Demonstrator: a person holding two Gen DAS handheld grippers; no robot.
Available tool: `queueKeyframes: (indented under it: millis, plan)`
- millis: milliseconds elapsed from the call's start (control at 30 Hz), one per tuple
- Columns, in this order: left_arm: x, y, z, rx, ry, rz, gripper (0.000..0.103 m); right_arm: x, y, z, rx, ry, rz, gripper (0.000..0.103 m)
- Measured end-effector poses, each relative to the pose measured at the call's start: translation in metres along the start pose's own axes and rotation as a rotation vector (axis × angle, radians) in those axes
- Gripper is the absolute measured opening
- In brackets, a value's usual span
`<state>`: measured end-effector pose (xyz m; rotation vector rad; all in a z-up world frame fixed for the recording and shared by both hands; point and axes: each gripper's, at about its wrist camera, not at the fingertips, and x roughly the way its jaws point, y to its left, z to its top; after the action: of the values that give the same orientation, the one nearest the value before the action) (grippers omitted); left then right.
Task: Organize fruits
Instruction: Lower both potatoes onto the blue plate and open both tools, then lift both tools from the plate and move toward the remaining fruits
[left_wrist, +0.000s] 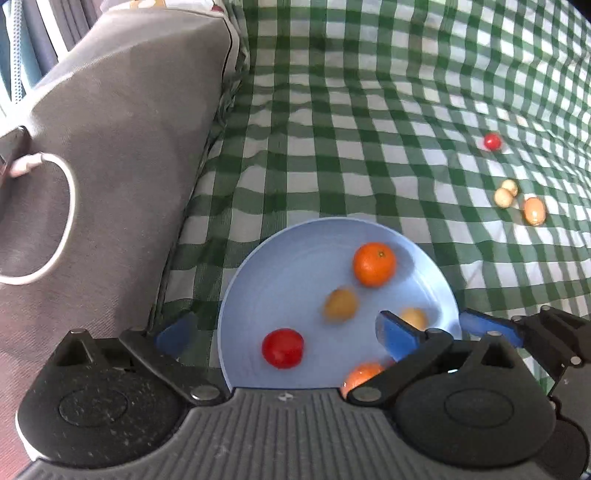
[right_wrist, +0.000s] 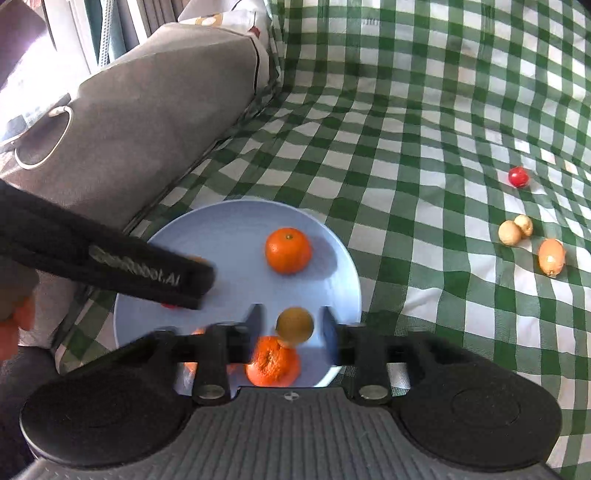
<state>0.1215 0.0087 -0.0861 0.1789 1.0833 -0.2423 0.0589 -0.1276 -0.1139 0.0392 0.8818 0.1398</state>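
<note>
Blue plate (left_wrist: 258, 266) on green-check cloth (left_wrist: 369, 129), beside grey cushion (left_wrist: 110, 147); holds 2 mandarins, one at (left_wrist: 373, 264), a red tomato (left_wrist: 282, 348), small yellow-brown fruits, blurred; L gripper (left_wrist: 288, 334) jaws wide apart, nothing gripped; R gripper (right_wrist: 293, 326) jaws part-open, yellowish fruit (right_wrist: 294, 325) between, pads clear; 4 small fruits loose on cloth, well apart from plate.

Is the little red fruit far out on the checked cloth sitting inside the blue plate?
No, the little red fruit lies on the checked cloth, well apart from the blue plate.
</note>
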Motion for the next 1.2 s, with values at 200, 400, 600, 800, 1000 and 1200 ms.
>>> queueKeyframes:
  millis: [200,400,600,800,1000,1200]
  plan:
    - [-0.027,0.0,-0.02,0.013,0.018,-0.005,0.103,-0.037,0.002,-0.011,0.021,-0.005,-0.012,0.092]
    - [-0.073,0.006,-0.056,-0.019,-0.014,0.031,0.103,-0.092,0.012,-0.032,0.037,-0.025,-0.05,0.097]
    - [-0.115,0.009,-0.081,-0.019,-0.077,0.029,0.103,-0.144,0.031,-0.048,0.043,-0.095,-0.077,0.1]
    - [-0.147,0.01,-0.098,-0.027,-0.126,0.029,0.103,-0.179,0.049,-0.066,0.032,-0.142,-0.095,0.102]
    - [-0.174,0.009,-0.11,-0.028,-0.172,0.035,0.103,-0.203,0.056,-0.08,0.054,-0.184,-0.12,0.102]
    - [-0.19,0.005,-0.117,-0.021,-0.2,0.037,0.103,-0.217,0.061,-0.086,0.062,-0.222,-0.13,0.102]
